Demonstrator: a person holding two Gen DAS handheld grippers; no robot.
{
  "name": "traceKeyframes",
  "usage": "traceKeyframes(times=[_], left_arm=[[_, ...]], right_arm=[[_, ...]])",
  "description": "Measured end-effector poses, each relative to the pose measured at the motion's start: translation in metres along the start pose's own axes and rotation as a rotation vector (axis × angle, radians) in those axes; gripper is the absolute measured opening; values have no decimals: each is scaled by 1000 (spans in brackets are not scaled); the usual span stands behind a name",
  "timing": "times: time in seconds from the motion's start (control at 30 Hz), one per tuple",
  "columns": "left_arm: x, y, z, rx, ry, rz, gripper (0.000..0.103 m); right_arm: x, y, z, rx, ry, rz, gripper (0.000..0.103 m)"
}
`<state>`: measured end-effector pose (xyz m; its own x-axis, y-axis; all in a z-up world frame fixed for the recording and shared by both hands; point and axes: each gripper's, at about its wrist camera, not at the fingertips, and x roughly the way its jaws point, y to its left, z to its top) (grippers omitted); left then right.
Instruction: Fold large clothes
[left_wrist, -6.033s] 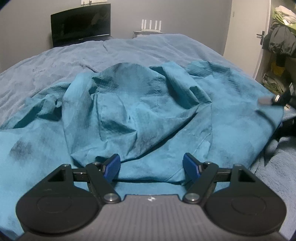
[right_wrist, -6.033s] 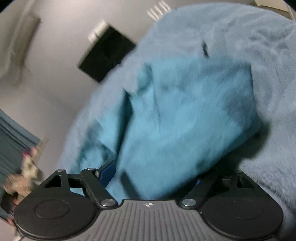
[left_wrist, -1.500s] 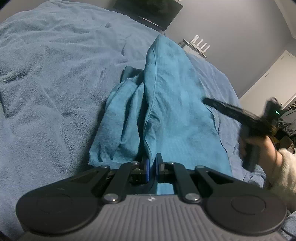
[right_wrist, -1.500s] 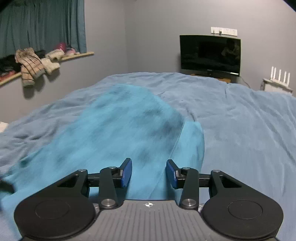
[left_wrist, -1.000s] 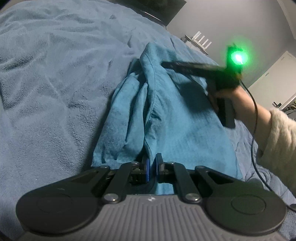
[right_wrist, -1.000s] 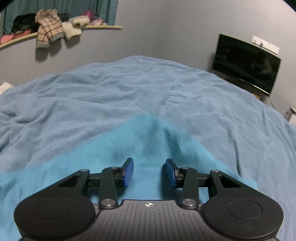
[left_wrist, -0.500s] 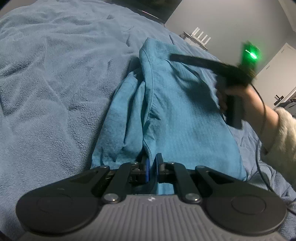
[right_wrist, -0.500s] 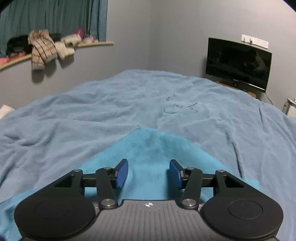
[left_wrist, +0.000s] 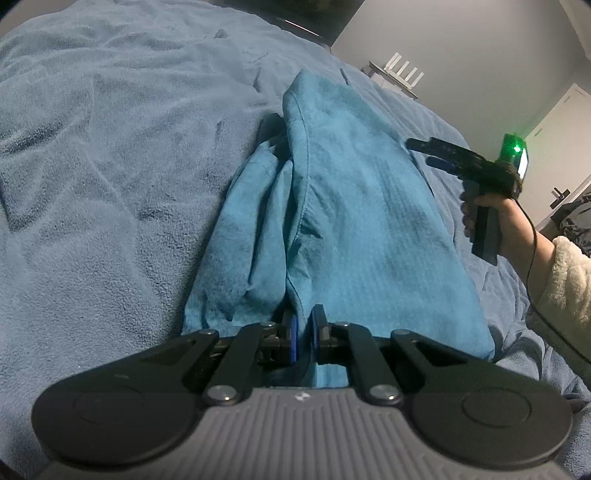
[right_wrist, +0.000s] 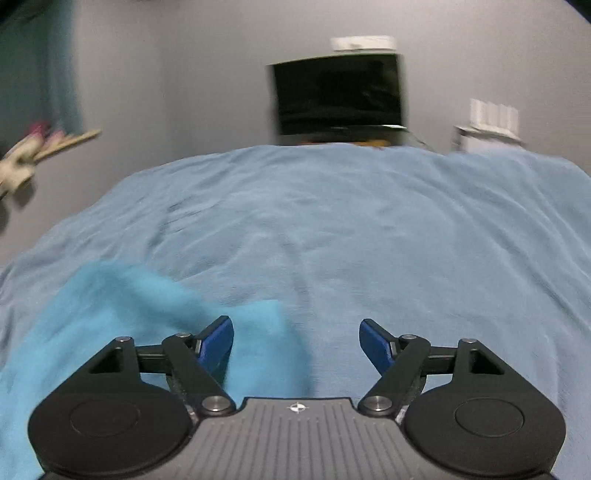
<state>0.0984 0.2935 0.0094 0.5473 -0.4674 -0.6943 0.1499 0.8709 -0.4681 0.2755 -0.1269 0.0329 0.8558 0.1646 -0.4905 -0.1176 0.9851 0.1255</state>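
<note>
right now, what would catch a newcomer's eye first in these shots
The teal garment stands out first, a long folded strip down the middle of the blue blanket, its near edge pinched in the shut left gripper. To its right glows a green light on the right gripper, held above the cloth's edge; its jaws have just been opening, with nothing between them.

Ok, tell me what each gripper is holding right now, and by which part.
Left gripper: teal garment, pinched at its near folded edge. Right gripper: nothing, jaws just opened wide.
</note>
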Motion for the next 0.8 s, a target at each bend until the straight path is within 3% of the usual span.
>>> traceKeyframes(times=[0.03,0.13,0.33,0.37,0.43,0.5,0.67,0.8], left_arm=[[1,0,0,-2,2,1,4],[2,0,1,-7,5,-1,5],[5,0,3,-11,10,-1,5],[5,0,3,-11,11,0,6],[5,-1,3,-9,12,4,6],[4,-1,3,-10,10,6,6],[5,0,3,-18,14,12,7],[7,0,3,-23,19,12,7]], right_arm=[[-4,-8,0,39,-4,11,68],[-21,-25,-6,142,-5,94,66],[-67,6,-57,-2,79,297,67],[-69,11,-66,-38,88,291,69],[-65,10,-73,-30,81,267,90],[-49,-8,-68,115,134,301,95],[6,-70,-79,582,328,587,96],[38,-85,-85,703,345,706,97]])
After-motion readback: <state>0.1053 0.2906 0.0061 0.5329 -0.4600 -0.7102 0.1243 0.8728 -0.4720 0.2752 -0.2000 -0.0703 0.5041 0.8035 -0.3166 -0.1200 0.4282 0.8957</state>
